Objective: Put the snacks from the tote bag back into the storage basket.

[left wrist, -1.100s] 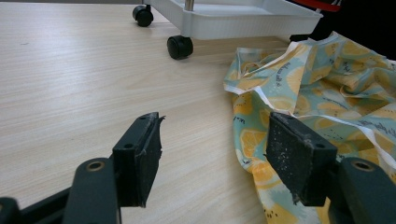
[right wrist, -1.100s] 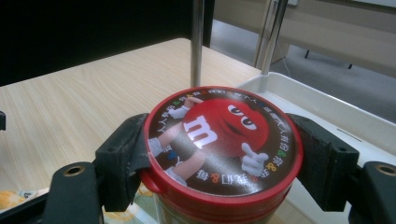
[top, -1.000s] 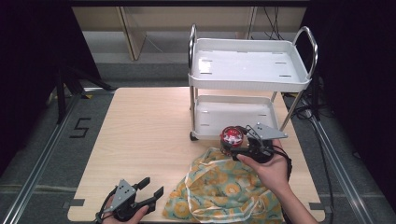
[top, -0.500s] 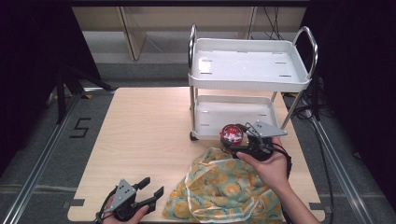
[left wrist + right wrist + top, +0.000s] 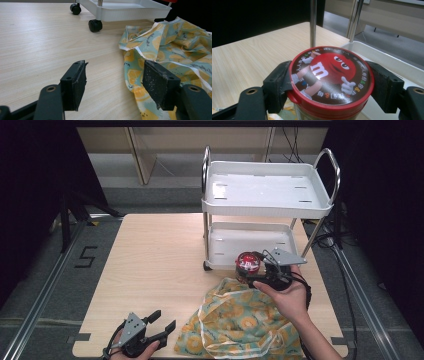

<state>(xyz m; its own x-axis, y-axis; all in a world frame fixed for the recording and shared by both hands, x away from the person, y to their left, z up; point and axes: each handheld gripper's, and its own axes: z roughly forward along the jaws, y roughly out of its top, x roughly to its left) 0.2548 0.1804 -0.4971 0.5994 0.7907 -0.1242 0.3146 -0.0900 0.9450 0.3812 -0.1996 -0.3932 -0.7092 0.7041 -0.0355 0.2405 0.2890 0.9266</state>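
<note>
— What sits at the left?
— The left tongs (image 5: 161, 327), near the front edge of the wooden surface (image 5: 150, 255). They gape wide with nothing between the pads, pointing toward a lemon-print cloth (image 5: 240, 325) that lies crumpled just beside them.
— And the middle?
— The cloth spreads along the front edge. Behind it stands a white two-tier cart (image 5: 267, 195) on black wheels, both trays bare.
— The right?
— The right tongs (image 5: 251, 268) grip a red-lidded candy jar (image 5: 248, 263) by its lid, one pad on each side. The jar hangs over the cloth's far edge, just in front of the cart's lower tray (image 5: 250, 242). The right hand (image 5: 285, 292) holds the tool from behind.
</note>
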